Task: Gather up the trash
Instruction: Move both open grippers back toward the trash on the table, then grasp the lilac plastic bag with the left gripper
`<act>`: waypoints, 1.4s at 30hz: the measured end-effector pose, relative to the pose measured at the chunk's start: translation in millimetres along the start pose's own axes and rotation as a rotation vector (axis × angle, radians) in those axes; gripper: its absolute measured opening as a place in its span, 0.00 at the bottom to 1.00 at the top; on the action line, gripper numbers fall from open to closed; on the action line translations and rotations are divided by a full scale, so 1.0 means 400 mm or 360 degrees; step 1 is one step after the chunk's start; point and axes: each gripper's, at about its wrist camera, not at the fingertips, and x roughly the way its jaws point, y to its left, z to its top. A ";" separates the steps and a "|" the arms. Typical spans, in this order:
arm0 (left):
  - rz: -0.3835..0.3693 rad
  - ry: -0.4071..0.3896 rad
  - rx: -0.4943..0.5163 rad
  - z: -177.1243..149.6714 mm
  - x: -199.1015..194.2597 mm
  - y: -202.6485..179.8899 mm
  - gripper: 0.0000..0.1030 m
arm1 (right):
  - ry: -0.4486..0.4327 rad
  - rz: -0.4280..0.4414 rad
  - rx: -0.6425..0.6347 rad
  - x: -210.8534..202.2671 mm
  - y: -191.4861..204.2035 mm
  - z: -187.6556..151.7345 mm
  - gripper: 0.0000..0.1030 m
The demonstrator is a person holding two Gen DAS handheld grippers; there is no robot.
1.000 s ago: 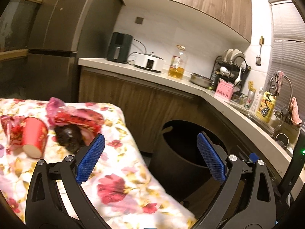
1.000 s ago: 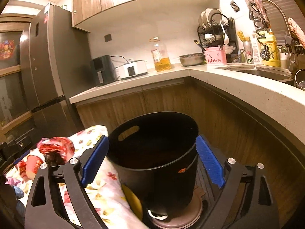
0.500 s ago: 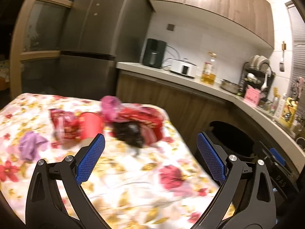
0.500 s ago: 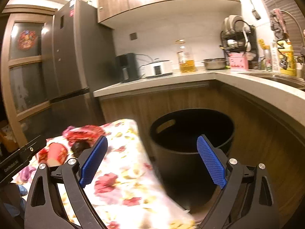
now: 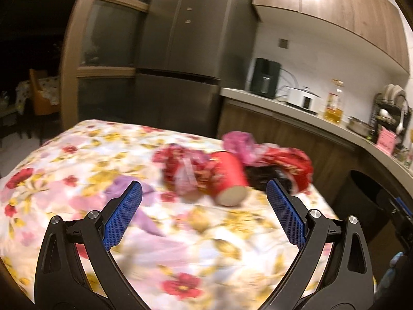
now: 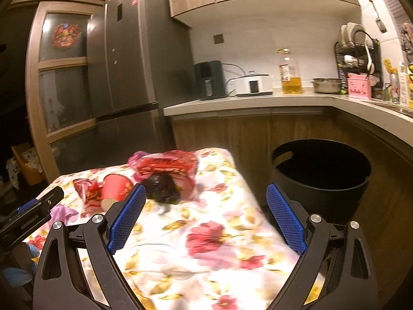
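Note:
Trash lies on a table with a floral cloth (image 5: 180,245): a red paper cup (image 5: 228,178) on its side, a red crumpled wrapper (image 5: 178,165), a pink bag (image 5: 240,142), a red bag (image 5: 291,160), a dark crumpled lump (image 5: 260,175) and a purple scrap (image 5: 144,206). My left gripper (image 5: 204,211) is open and empty, above the cloth just short of the cup. My right gripper (image 6: 204,219) is open and empty above the cloth (image 6: 206,245), near the dark lump (image 6: 161,188). A black bin (image 6: 320,178) stands right of the table.
A kitchen counter (image 6: 258,103) runs behind with an air fryer (image 6: 209,80), cooker (image 6: 254,82), oil bottle (image 6: 290,75) and dish rack (image 6: 358,51). A tall fridge (image 6: 134,72) stands left of it. The left gripper's body (image 6: 28,219) shows at the right view's left edge.
Both grippers swung left, away from the bin and toward the table. The trash pile moved to the centre of the left wrist view. Both stayed open.

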 end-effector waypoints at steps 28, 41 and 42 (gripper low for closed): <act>0.0108 0.0411 -0.0243 -0.019 0.201 0.240 0.26 | 0.0032 0.0288 -0.0230 0.176 0.342 -0.008 0.86; -0.0003 0.0227 -0.0323 0.015 0.111 0.260 0.05 | 0.0152 0.0341 -0.0326 0.290 0.453 -0.050 0.73; -0.0005 0.0216 -0.0328 0.019 0.103 0.263 0.05 | 0.0158 0.0342 -0.0328 0.297 0.458 -0.053 0.73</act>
